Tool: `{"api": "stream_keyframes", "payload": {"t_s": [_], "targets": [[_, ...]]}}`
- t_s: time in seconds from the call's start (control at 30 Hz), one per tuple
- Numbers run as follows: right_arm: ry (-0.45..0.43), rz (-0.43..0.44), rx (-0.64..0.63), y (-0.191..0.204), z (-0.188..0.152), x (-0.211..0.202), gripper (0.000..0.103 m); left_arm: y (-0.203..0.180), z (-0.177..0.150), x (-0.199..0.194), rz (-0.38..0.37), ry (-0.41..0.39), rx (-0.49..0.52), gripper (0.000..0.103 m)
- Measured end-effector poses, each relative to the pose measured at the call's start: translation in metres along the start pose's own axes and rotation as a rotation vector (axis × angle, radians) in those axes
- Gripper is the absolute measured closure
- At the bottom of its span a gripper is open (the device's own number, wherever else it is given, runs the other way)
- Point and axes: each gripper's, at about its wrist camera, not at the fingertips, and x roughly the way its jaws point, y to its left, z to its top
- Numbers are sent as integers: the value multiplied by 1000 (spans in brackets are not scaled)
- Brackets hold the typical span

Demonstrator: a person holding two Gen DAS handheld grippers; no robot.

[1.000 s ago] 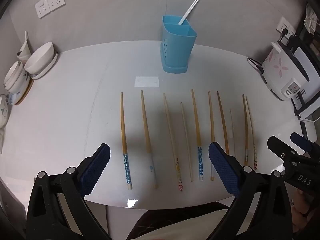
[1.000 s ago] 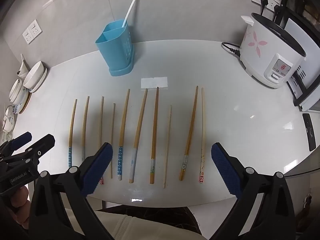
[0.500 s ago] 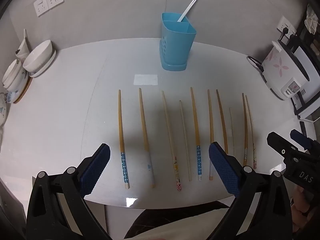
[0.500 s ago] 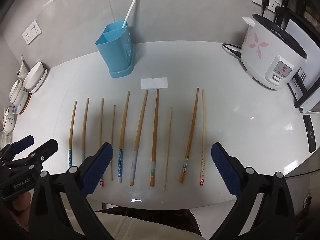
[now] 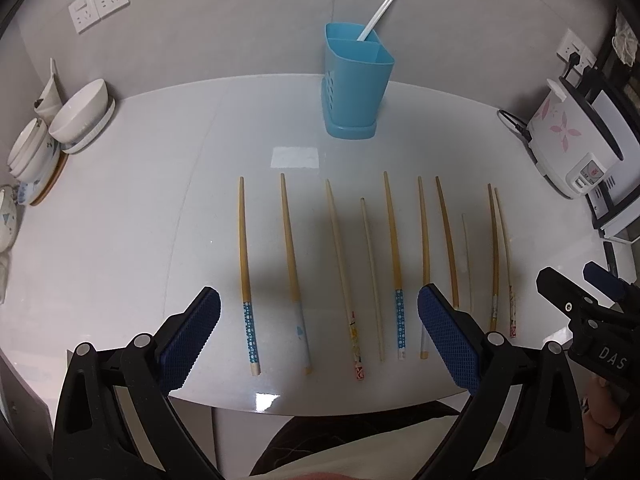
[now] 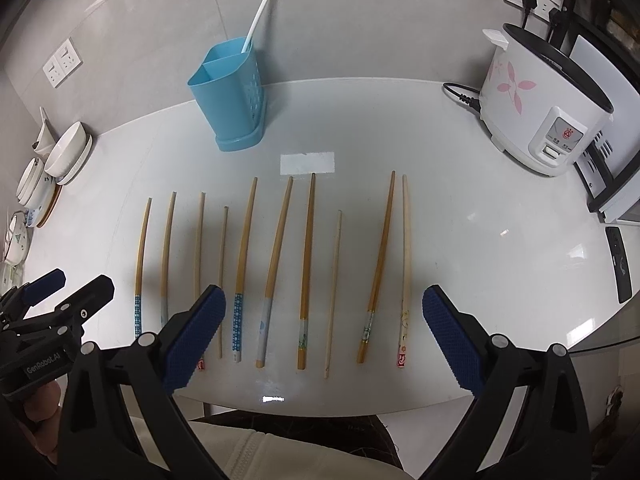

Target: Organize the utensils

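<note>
My left hand-held gripper point(image 5: 319, 322) hangs released over the near edge of the table point(image 5: 160, 184), jaws spread wide with nothing between the blue pads point(image 5: 192, 340); my right hand-held gripper point(image 6: 324, 320) is likewise released and empty, level with it at the same edge. Ten chopsticks point(image 6: 306, 268) lie flat in a single row, roughly parallel, tapered ends pointing away from me, their butt ends just short of the near table edge. Gaps separate most of them; the two at the far right point(image 6: 405, 268) lie just beside each other. The utensil holder point(image 5: 354, 84), blue with a dividing wall, stands upright well beyond the row near the back wall, and a white pair of chopsticks point(image 5: 380, 12) leans out of its rear compartment. Open table surface lies between the row and the holder, broken only by a pale rectangular patch point(image 6: 307, 162). To the left the surface is clear up to the stacked bowls point(image 5: 82, 114) at the table's left rim; to the right it is clear up to the rice cooker point(image 6: 548, 104) and its cord. In the right wrist view my left pad covers the lower parts of two or three chopsticks; in the left wrist view my right pad hides one butt end. The printed patterns on the handles are too small to read
</note>
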Motion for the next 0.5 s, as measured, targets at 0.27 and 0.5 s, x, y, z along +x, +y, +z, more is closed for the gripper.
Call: {"api": "stream_keyframes", "payload": {"t_s": [0.27, 0.5], "targets": [[-3, 1, -6, 0, 0, 0, 8, -2, 0, 1, 15, 9, -1, 6], [-13, 0, -13, 2, 2, -2, 8, -1, 2, 2, 22, 15, -9, 6]]}}
